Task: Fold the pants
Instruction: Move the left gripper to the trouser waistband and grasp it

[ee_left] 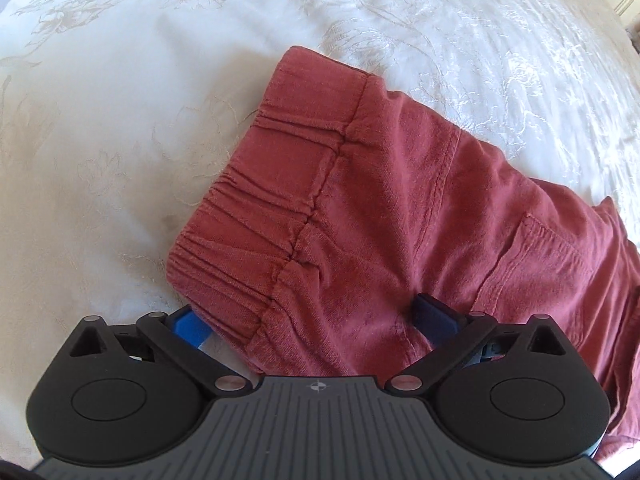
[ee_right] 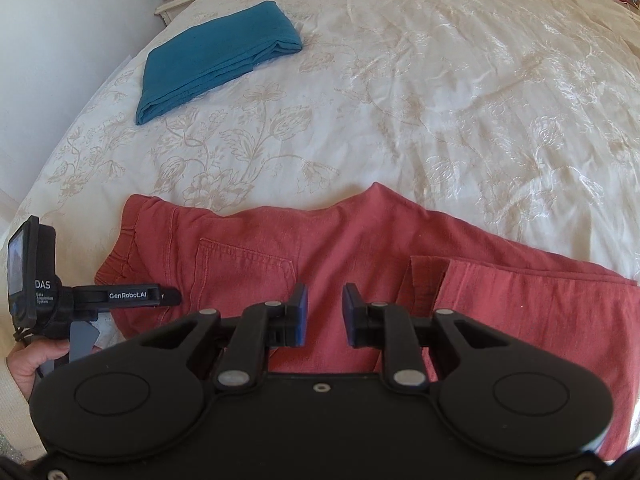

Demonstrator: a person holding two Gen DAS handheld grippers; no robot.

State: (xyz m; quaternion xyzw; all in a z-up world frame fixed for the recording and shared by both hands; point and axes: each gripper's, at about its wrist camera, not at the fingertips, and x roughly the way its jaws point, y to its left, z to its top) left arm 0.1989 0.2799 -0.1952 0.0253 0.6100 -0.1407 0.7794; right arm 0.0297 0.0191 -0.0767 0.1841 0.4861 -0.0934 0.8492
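1. Left tongs [ee_left: 312,320] are sitting wide apart right over the waistband corner of the red pants [ee_left: 392,200], pads straddling the cloth and not pinching it
2. Right tongs [ee_right: 324,308] are hanging partly apart, nothing between them, above the middle of the pants
3. Pants are lying on the bed [ee_right: 440,100], long axis running side to side, waistband toward the left hand [ee_right: 28,364], so that one's nearer
4. Folded teal cloth [ee_right: 216,60] is sitting well apart
5. Readable: "GenRobot.AI" and "DAS" on the left tool

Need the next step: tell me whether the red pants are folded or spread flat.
Partly folded. The red pants lie on the bedspread with a hem edge doubled back over the legs.
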